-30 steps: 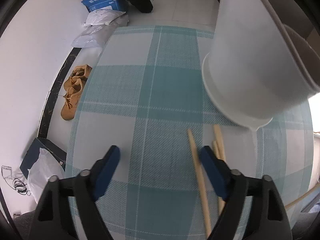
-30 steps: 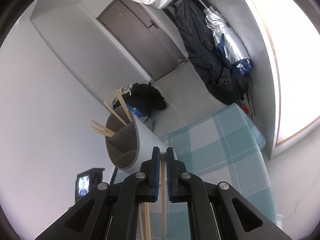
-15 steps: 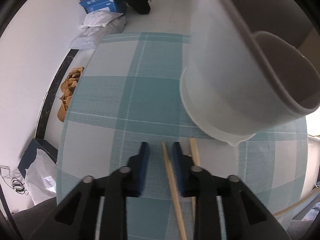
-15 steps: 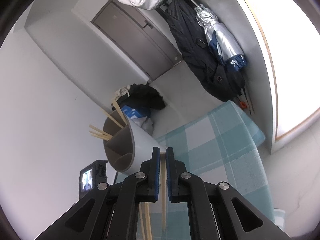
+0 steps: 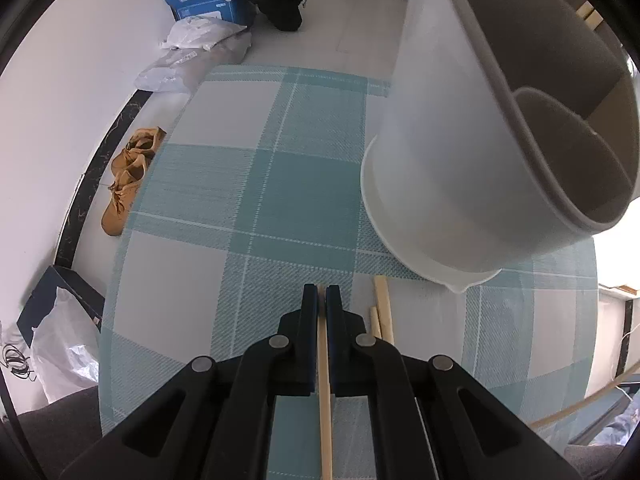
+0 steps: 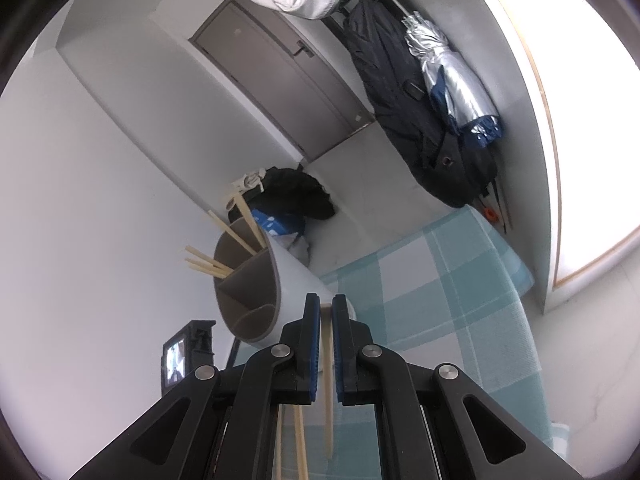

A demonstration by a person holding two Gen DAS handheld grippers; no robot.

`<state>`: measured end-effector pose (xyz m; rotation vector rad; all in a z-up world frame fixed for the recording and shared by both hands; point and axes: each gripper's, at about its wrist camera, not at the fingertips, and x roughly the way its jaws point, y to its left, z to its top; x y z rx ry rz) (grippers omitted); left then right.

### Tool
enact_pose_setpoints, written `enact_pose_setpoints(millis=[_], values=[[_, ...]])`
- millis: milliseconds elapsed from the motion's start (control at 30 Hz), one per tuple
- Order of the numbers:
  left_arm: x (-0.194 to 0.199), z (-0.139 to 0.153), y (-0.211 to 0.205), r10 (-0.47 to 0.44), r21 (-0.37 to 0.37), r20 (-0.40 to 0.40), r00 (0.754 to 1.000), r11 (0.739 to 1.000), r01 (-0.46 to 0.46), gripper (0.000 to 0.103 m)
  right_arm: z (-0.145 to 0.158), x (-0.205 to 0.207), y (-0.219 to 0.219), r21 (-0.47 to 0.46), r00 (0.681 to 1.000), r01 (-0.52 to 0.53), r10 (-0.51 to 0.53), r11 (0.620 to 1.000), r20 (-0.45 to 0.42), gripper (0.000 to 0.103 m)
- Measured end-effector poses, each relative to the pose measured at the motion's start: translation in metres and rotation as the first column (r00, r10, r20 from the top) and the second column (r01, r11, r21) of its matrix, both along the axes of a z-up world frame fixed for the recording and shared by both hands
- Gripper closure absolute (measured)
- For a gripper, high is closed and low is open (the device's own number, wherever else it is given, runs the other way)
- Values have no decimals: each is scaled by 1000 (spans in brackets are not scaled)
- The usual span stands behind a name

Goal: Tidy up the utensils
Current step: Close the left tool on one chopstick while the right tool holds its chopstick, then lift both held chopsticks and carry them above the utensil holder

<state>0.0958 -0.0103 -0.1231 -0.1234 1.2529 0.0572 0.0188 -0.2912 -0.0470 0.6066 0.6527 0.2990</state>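
Partway: several chopsticks (image 6: 208, 264) stand in the holder (image 6: 256, 292).
Both the left gripper (image 5: 321, 300) and the right gripper (image 6: 326, 312) pinch one chopstick each; two loose ones (image 5: 382, 308) lie on the table.

The utensil holder (image 5: 500, 152) runs past the picture's top edge, its chopsticks (image 5: 586, 14) mostly cut off.

Your table (image 5: 224, 184) wears a teal-and-white checked cloth. On it stands the white utensil holder (image 5: 448, 152), and just beside its base lie two loose wooden chopsticks (image 5: 382, 312), side by side, touching each other.
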Motion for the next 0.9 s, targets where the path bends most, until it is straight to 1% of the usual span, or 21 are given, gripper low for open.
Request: enact_pose_setpoints(millis=[167,300,433,567,700,767,900], values=[[-7,11,2,-2,-37,42,999,999,3,103,3,-3,7,-45,1000,-13,14,999,21,98],[-14,30,0,-14,-82,86,996,996,21,103,8,-8,18,-109,998,-31,38,994,56,98],[-21,53,-2,-31,-124,163,986,991,51,103,17,-17,31,-169,990,-60,80,984,117,98],[-28,69,-4,-55,-137,221,974,987,86,103,22,-26,40,-185,982,-84,113,979,154,98],[-45,90,-5,-90,-142,316,945,980,140,103,26,-31,48,-202,977,-97,132,975,170,98],[-55,102,-7,-122,-149,366,923,971,187,103,28,-34,52,-215,973,-107,147,971,178,98],[-66,116,-8,-160,-143,413,896,961,238,103,30,-38,61,-253,968,-119,170,960,188,98]])
